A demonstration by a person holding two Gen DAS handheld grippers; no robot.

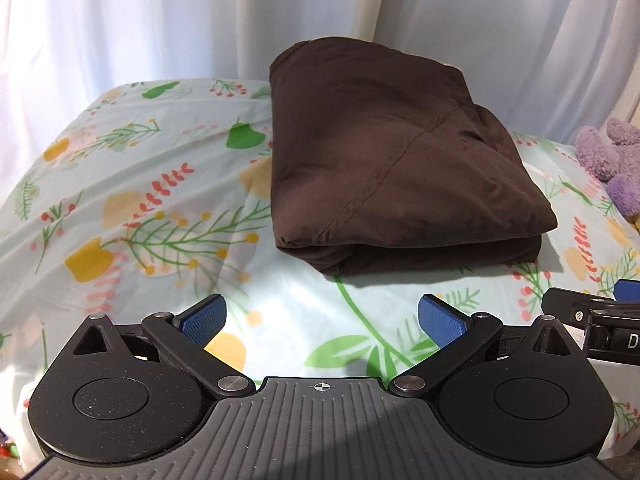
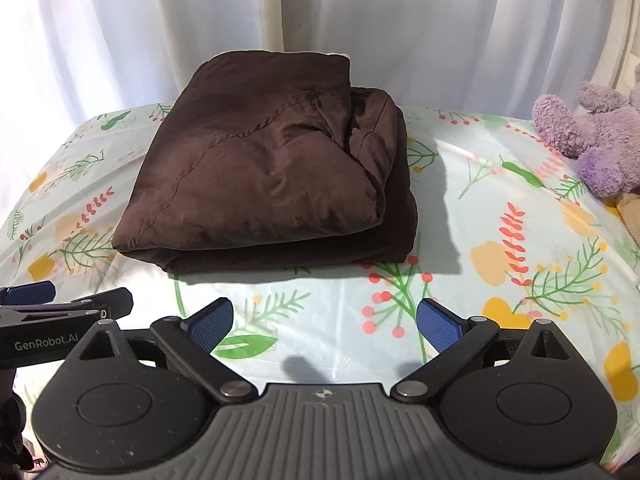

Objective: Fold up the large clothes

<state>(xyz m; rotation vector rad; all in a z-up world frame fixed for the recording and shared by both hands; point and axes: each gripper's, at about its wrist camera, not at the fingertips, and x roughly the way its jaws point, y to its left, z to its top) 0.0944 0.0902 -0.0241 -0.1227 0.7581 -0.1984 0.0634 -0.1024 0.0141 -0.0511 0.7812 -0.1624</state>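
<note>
- A floral sheet [image 2: 500, 240] covered the surface, printed with leaves, berries and yellow flowers.
- White curtains [image 2: 400, 20] hung behind.
- A purple plush toy [image 2: 592, 136] lay at the sheet's right edge.

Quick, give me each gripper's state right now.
Left gripper: open, holding nothing.
Right gripper: open, holding nothing; brown garment lies folded ahead, untouched.

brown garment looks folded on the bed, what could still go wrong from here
1. The brown garment is a puffy stack, and its top layer bulges at the right side; it might spring open unpressed.
2. Both tongs, left and right, are open and clear of it; another grab could drag a layer askew.
3. The floral sheet looks smooth, so a nudge may slide the bundle.
</note>
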